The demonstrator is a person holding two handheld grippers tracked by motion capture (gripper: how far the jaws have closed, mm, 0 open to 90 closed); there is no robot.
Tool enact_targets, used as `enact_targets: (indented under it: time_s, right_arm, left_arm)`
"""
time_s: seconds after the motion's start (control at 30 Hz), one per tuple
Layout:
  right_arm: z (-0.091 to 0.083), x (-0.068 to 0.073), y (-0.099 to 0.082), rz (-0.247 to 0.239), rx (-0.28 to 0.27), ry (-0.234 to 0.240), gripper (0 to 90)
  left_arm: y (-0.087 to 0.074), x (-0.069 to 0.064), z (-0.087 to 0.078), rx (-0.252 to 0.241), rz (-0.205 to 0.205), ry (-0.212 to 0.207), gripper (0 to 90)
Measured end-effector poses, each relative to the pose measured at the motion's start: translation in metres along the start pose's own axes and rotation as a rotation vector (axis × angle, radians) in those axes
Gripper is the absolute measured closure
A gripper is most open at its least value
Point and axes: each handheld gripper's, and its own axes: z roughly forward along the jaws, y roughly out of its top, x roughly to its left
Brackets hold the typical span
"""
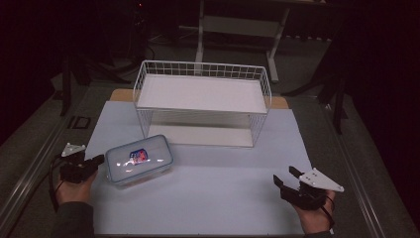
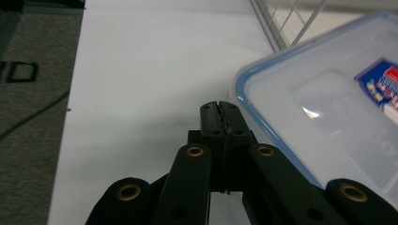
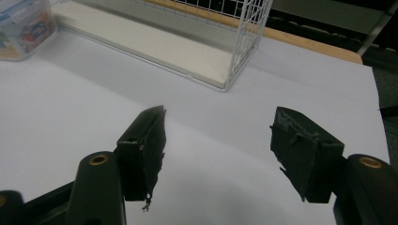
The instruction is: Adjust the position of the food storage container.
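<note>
The left claw [image 1: 101, 159] is sitting with its jaws pressed together on nothing, its tip just beside the left end of the plastic box [image 1: 139, 158], though whether it is actually touching the box is hard to tell. The box is lying lid-up on the white sheet [image 1: 208, 188] covering the tabletop, in front of the left end of the wire rack [image 1: 203, 101]. The right claw [image 1: 287, 177] is resting well apart at the near right, its jaws standing apart and empty.
</note>
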Motion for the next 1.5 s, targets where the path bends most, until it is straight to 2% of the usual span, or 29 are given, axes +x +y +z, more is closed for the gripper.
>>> enact_targets:
  time_s: [0.13,0.3,0.4,0.43,0.5,0.63,1.03,1.13,1.27,1.5]
  right_arm:
    - [0.001,0.000,0.000,-0.002,0.004,0.002,35.0]
    - [0.001,0.000,-0.001,-0.003,0.006,0.000,35.0]
    - [0.001,0.000,-0.001,-0.001,0.006,0.001,35.0]
    - [0.001,0.000,-0.001,-0.001,0.006,0.001,35.0]
    - [0.001,-0.001,-0.001,0.000,0.005,0.003,35.0]
    - [0.001,-0.001,-0.001,0.001,0.006,0.003,35.0]
    - [0.004,0.000,-0.002,-0.001,0.013,0.010,35.0]
    - [0.004,0.000,-0.003,-0.002,0.019,0.009,35.0]
    - [0.002,-0.001,-0.003,0.004,0.011,0.006,35.0]
    - [0.003,-0.006,-0.005,0.024,0.014,0.003,35.0]
  left_arm:
    - [0.003,-0.004,0.008,0.014,0.001,-0.023,90.0]
    - [0.010,-0.022,0.021,0.029,0.049,-0.047,89.9]
    - [0.012,-0.034,0.029,0.026,0.045,-0.084,90.0]
    - [0.012,-0.034,0.029,0.026,0.045,-0.084,90.0]
    - [0.018,-0.050,0.036,0.039,0.082,-0.082,90.0]
    - [0.019,-0.066,0.044,0.031,0.092,-0.124,90.0]
    - [0.028,-0.144,0.073,0.057,0.209,-0.210,89.9]
    - [0.028,-0.160,0.077,0.055,0.239,-0.208,89.8]
    - [0.028,-0.165,0.077,0.045,0.243,-0.205,88.5]
    - [0.029,-0.151,0.060,-0.007,0.239,-0.165,71.2]
